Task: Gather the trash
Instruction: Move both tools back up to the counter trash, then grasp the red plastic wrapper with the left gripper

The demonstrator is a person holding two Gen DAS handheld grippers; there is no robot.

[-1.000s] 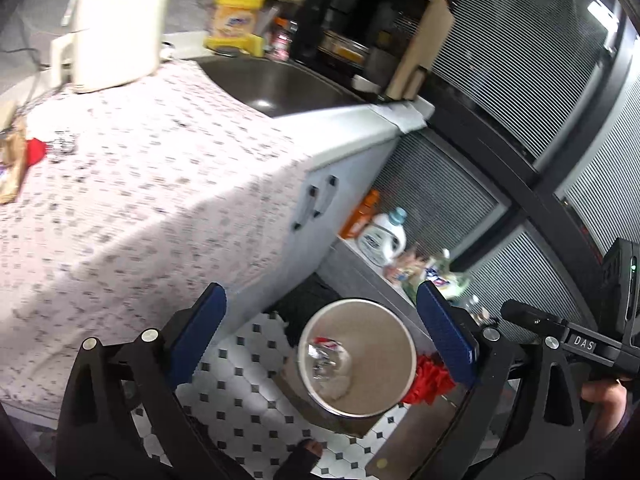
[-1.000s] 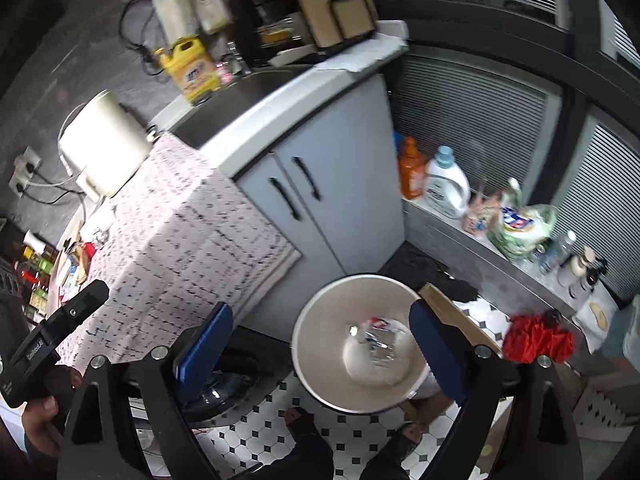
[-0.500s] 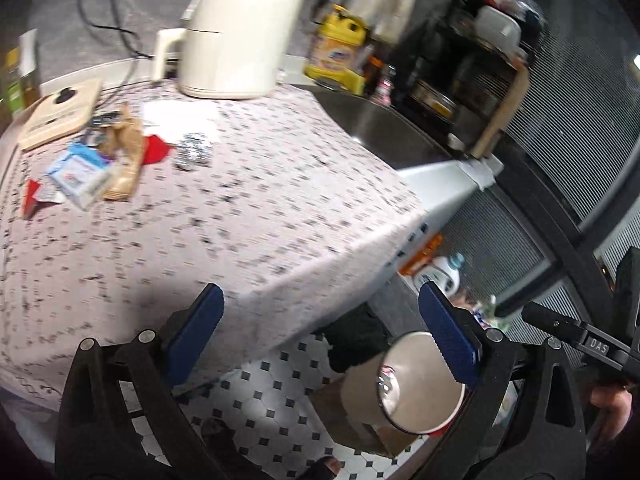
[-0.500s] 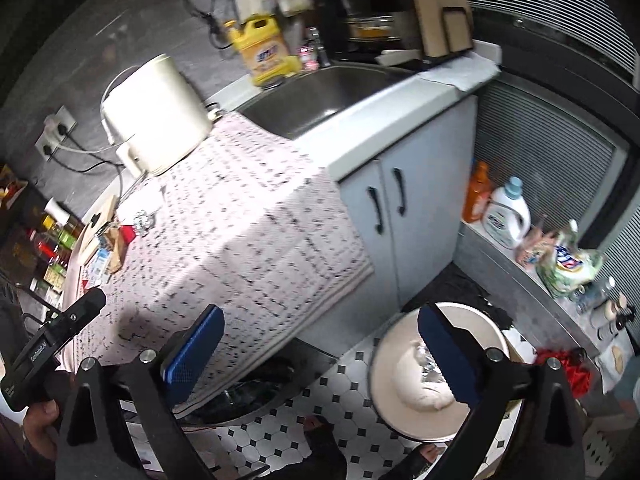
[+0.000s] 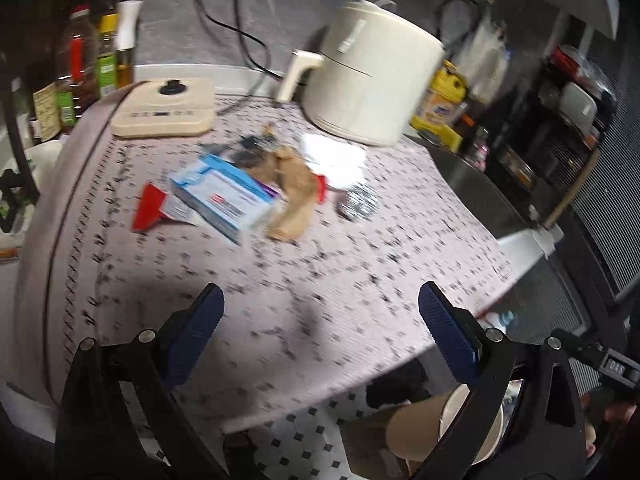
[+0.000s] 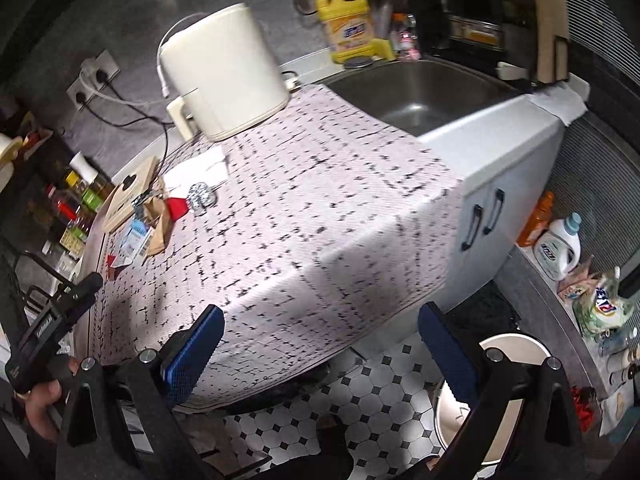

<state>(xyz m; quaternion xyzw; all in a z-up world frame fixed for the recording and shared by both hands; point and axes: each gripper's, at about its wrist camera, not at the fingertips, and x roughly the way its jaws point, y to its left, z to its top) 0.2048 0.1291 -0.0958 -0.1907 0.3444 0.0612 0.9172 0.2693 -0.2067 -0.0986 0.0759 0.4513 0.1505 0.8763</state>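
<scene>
Trash lies in a heap at the far side of the patterned tablecloth (image 5: 280, 280): a blue and white box (image 5: 224, 196), a brown paper wrapper (image 5: 296, 196), a red scrap (image 5: 148, 208), a ball of foil (image 5: 358, 202) and a white tissue (image 5: 332, 152). My left gripper (image 5: 320, 312) hangs open above the cloth, nearer than the heap, holding nothing. My right gripper (image 6: 320, 332) is open and empty over the table's near edge; the heap (image 6: 156, 216) lies far left of it. The round bin (image 6: 508, 396) stands on the floor at the lower right.
A cream appliance (image 5: 368, 76) and a flat cream scale (image 5: 164, 108) stand behind the trash. Bottles (image 5: 96, 64) line the left wall. A sink (image 6: 420, 92), yellow jug (image 6: 348, 28) and cabinet doors (image 6: 484, 216) lie right. Detergent bottles (image 6: 560, 248) sit on a low ledge.
Both grippers have swung away from the bin on the floor and up over the table. The trash heap has come into the middle of the left wrist view. Both remain open and empty.
</scene>
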